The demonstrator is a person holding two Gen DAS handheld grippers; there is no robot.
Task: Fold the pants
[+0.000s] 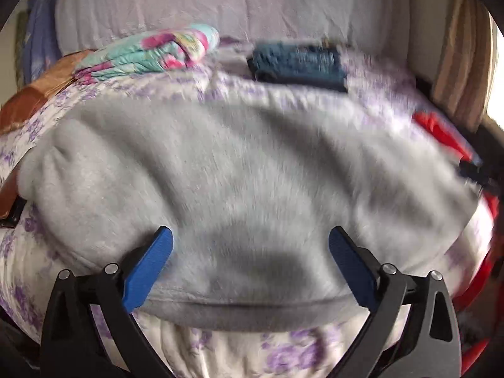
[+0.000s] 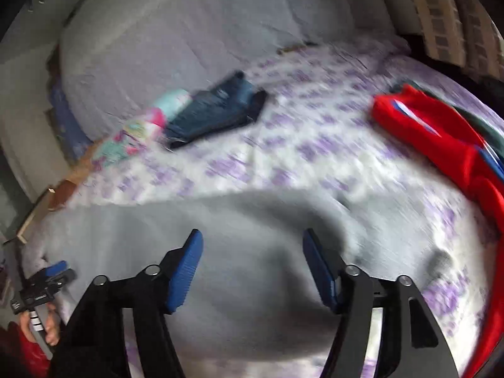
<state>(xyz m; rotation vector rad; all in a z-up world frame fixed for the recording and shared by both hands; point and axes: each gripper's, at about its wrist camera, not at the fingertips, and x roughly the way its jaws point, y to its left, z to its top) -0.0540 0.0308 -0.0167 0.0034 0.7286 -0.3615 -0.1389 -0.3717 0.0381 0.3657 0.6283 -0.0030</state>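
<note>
Grey fleece pants [image 1: 239, 173] lie folded in a wide band across the flowered bed sheet [image 1: 283, 356]. My left gripper [image 1: 251, 236] hovers over their near edge with its blue pads spread wide and nothing between them. In the right wrist view the same grey pants [image 2: 176, 220] fill the lower left. My right gripper [image 2: 250, 236] stands open just above them, its pads clear of the cloth. The left gripper [image 2: 55, 267] also shows at the far left of that view, held in a hand.
Folded dark blue jeans [image 1: 299, 63] and a folded pastel flowered garment [image 1: 151, 53] lie at the back of the bed. A red garment [image 2: 441, 145] sits at the right. A pale grey bolster [image 1: 220, 0] runs behind. The picture is blurred by motion.
</note>
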